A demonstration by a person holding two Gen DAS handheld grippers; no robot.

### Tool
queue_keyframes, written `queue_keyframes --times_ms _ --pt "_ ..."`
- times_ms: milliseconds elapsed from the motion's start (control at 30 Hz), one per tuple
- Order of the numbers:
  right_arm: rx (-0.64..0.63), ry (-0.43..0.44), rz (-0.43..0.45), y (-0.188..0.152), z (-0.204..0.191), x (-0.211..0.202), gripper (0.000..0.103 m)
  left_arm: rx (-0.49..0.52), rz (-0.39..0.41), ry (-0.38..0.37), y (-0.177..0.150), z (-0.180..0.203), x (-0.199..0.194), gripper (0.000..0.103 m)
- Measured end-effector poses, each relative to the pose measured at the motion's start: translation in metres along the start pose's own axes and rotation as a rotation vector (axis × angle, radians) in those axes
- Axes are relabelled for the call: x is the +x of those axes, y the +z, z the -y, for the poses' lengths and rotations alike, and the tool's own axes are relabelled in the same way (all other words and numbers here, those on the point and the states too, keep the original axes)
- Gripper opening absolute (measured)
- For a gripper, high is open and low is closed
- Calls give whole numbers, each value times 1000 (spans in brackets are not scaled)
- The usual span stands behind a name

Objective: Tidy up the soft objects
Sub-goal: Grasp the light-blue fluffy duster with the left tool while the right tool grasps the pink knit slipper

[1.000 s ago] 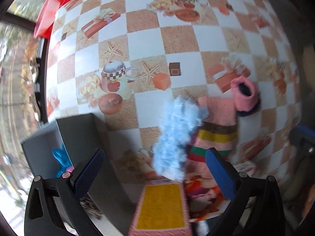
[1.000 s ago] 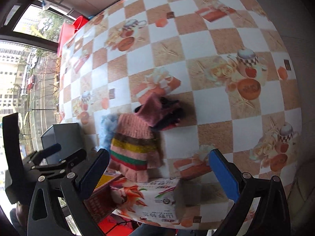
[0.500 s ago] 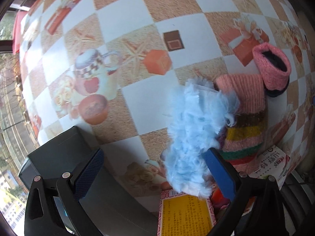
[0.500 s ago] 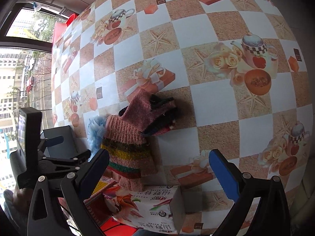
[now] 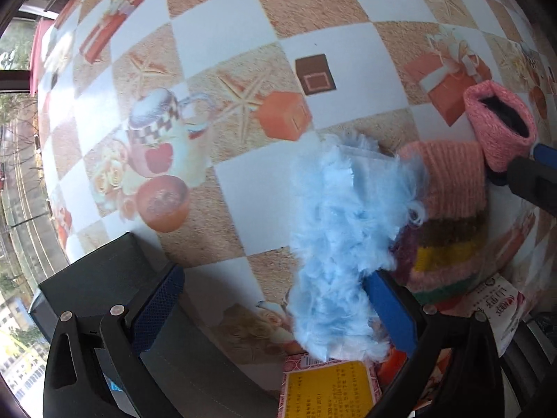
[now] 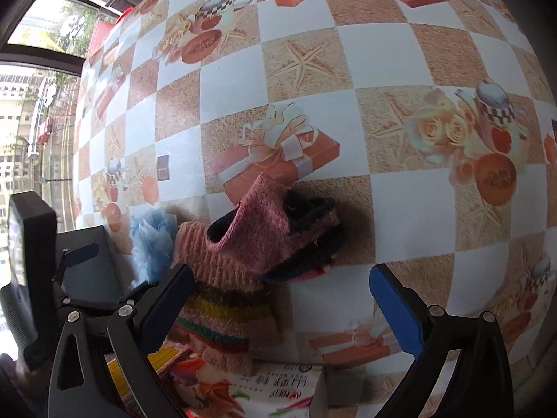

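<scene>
A fluffy light-blue soft item lies on the patterned tablecloth; it also shows in the right wrist view. Beside it lies a pink knitted piece with coloured stripes, also in the right wrist view, and a pink-and-dark knitted piece with an open cuff. My left gripper is open, its right finger beside the blue item. My right gripper is open, low over the knitted pieces.
A dark grey bin stands at the table's near left, also in the right wrist view. A yellow-and-pink packet and a printed snack bag lie at the near edge. A red object sits far left.
Both grippers have moved closer to the soft items. The left one has come down next to the blue item; the right one has closed in on the knitted pieces.
</scene>
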State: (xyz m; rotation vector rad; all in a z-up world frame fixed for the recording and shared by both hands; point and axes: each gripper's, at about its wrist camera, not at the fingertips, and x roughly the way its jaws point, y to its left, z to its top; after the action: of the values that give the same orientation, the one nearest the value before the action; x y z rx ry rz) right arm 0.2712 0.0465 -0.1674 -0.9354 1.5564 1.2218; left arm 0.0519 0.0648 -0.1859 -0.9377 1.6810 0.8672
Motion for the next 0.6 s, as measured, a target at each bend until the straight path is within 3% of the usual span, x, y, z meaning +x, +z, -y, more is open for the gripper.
queue_keyframes --times_ms 133,200,267,300,367,400,433,533,600 --pt "-37 -32 15 4 -7 12 102 8 -39 -5 1 1 13 102" --pt "-27 -28 25 5 -5 14 95 7 -35 -6 3 1 14 102" --pt "-15 -30 31 7 -1 14 58 15 -47 -11 11 2 16 101" --pt "-12 -35 32 8 2 12 52 19 -57 -22 21 6 14 100" --pt "2 -7 35 9 11 8 35 26 -70 -65 22 5 15 89" --pt "11 1 39 9 16 3 35 26 -71 -93 22 4 14 82" --pt "18 0 47 9 20 -2 35 25 -73 -127 23 3 14 69" --pt "34 12 62 7 29 -16 35 65 -58 -128 26 16 5 27" --pt "47 21 74 2 36 -25 35 65 -49 -140 30 16 -1 27"
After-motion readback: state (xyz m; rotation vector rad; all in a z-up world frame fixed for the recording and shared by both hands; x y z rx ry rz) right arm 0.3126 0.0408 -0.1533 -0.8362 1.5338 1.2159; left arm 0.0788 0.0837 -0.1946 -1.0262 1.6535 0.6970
